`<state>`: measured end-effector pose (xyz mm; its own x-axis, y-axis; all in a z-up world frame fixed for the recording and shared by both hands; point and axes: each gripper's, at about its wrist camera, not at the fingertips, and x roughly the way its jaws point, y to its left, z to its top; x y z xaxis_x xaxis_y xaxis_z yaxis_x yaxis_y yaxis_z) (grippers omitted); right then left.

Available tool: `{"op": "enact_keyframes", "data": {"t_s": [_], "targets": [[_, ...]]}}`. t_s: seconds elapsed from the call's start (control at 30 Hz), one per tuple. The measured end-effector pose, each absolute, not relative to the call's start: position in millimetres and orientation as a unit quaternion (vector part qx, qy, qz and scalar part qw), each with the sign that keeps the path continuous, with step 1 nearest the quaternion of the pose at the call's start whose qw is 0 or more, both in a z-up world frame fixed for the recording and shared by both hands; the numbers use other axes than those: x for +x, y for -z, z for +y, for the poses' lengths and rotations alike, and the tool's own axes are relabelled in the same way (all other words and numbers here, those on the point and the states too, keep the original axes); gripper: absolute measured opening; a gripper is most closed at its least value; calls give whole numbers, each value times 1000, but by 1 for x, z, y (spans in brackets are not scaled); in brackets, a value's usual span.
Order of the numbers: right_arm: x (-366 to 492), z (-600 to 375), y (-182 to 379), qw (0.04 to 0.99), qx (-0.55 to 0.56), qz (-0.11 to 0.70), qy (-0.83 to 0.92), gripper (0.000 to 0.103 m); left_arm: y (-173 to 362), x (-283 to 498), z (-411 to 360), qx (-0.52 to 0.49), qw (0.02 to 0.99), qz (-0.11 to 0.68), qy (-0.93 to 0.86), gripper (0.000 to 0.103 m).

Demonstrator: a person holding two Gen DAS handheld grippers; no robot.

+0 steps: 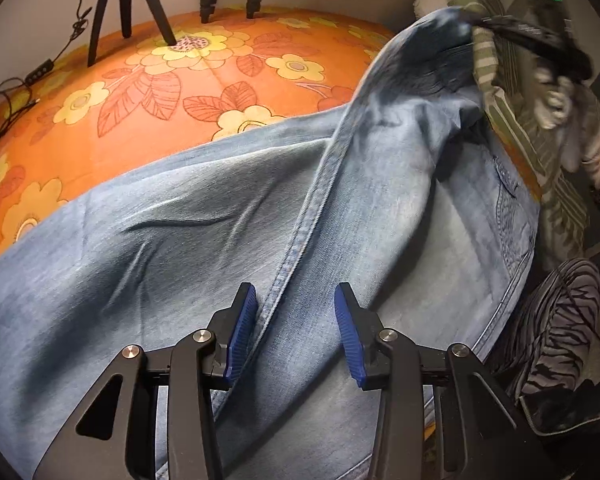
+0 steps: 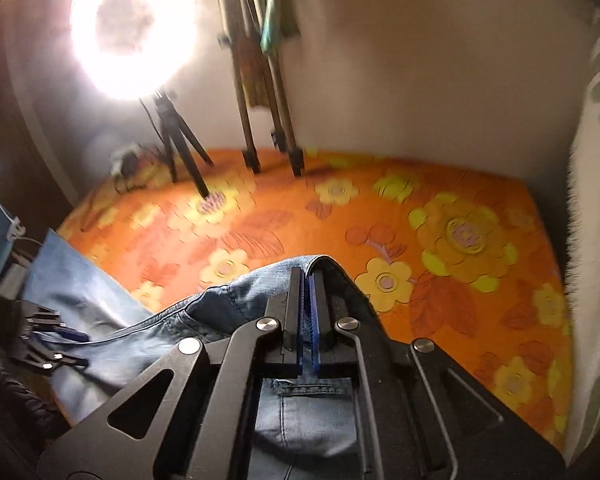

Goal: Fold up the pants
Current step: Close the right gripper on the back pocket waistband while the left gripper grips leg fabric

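Jeans [image 1: 228, 248]: pale denim spread over the bedspread [image 1: 148, 92], filling the near half of the left view; one part is lifted up and away from the flat cloth toward the far right.
Left gripper [image 1: 296, 332]: jaws wide, holding nothing, hovering just above the jeans with a raised seam [image 1: 300, 236] running between the blue pads [image 1: 244, 332]. Judged reason: it is lined up to pinch that seam as a fold edge.
Right gripper [image 2: 309, 300]: jaws closed narrow on a doubled denim edge, with a belt loop [image 2: 308, 390] visible under it, so the waistband seems to be the part held. Judged reason: lifting this end lets it carry across the rest of the jeans for a fold.
Bedspread: orange with yellow flowers, bare beyond the jeans in both views.
Tripods [image 1: 128, 8]: standing on the bedspread at its far edge, well apart from the jeans.
Left view only: the flat spread of denim, the seam, a pocket [image 1: 512, 200], and the right gripper seen blurred at the top of the lifted cloth.
Right view only: the closed pinch itself, a ring light [image 2: 136, 28] above the far edge of the bedspread, and the left gripper low at the left.
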<state>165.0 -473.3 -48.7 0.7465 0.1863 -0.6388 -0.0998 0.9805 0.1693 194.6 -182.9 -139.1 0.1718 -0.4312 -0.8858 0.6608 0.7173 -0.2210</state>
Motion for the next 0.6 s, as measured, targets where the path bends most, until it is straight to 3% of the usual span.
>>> {"op": "enact_keyframes", "data": {"t_s": [0.3,0.37,0.6], "targets": [[52,-476,29,946,61,314,-43,3,137,175,-196,164,759,501,382,38],[26,-478,34,947,64,314,-33,3,136,169,-196,171,760,494,386,19],[-30,-483,76,933,60,355,-13,3,128,140,-199,213,767,464,389,9]]}}
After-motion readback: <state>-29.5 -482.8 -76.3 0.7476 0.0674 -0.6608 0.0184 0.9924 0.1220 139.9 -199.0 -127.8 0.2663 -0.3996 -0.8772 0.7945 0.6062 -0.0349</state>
